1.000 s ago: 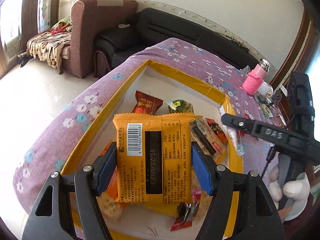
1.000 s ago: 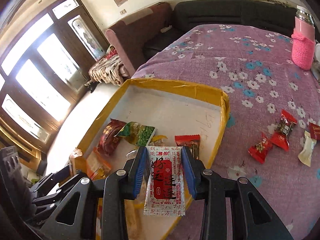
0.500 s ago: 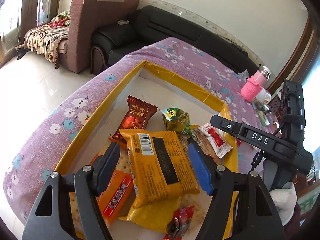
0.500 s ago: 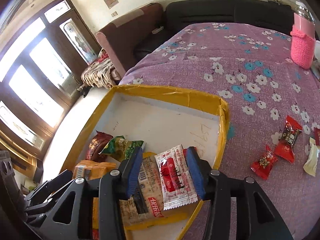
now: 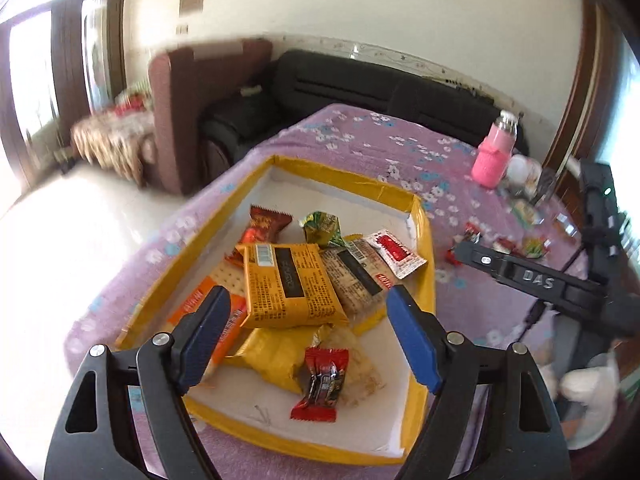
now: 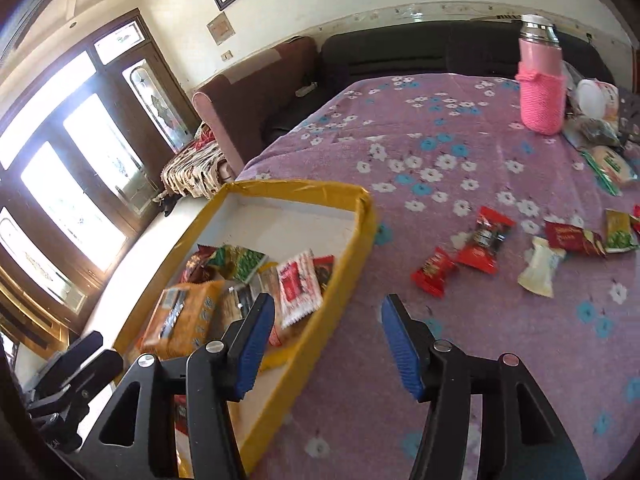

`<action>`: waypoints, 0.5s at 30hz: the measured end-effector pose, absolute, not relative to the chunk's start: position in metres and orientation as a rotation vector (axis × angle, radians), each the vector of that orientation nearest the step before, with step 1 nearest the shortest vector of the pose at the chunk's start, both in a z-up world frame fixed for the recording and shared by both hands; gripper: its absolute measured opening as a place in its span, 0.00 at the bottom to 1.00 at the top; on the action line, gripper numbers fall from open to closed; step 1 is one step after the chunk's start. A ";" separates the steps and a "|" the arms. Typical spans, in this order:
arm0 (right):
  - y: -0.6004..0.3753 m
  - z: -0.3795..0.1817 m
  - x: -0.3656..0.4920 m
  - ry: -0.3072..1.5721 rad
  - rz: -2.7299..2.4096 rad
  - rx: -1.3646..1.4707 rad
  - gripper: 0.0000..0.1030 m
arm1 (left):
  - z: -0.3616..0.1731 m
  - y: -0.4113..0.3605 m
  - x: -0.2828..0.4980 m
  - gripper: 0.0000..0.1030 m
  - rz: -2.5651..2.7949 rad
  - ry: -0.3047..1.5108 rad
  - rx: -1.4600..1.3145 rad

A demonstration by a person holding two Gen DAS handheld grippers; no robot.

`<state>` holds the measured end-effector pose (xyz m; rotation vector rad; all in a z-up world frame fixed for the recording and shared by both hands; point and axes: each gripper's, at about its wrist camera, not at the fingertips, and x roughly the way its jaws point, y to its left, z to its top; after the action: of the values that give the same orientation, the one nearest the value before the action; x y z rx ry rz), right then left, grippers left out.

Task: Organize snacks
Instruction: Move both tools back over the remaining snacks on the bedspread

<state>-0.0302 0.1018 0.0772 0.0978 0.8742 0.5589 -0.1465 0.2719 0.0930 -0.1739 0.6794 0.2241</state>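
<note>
A yellow-rimmed tray (image 5: 424,240) (image 6: 360,216) on the purple flowered tablecloth holds several snack packets. An orange cracker pack (image 5: 288,284) lies on top of the pile, and a white-and-red sachet (image 5: 396,252) (image 6: 298,288) rests by the tray's right rim. My left gripper (image 5: 310,340) hovers above the tray's near end, its jaws opening, nothing between them. My right gripper (image 6: 328,344) hangs over the tray's right rim and the cloth, jaws opening and empty. Loose red candies (image 6: 484,240) and other wrapped snacks (image 6: 540,266) lie on the cloth to the right.
A pink sleeved bottle (image 6: 540,88) and cluttered packets (image 6: 608,164) stand at the table's far right. A black sofa (image 5: 360,88) and a brown armchair (image 5: 176,112) sit behind the table. The right gripper's body (image 5: 540,280) shows in the left wrist view.
Both grippers let go of their packets: the orange pack and the white-and-red sachet now lie in the tray. Both grippers opened wider and drew back and up; the right one shifted rightwards over the cloth.
</note>
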 end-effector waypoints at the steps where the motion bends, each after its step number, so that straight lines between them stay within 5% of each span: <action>1: 0.095 0.077 -0.034 0.871 0.554 0.097 0.56 | 0.095 0.265 -0.149 0.78 0.243 0.672 -0.137; 15: 0.001 0.087 -0.059 0.827 0.464 0.160 0.62 | 0.107 0.208 -0.162 0.78 0.246 0.659 0.011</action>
<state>-0.0589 0.0013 0.0866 0.1604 0.8275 0.4639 -0.1621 0.2083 0.1068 0.0106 0.6585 0.2460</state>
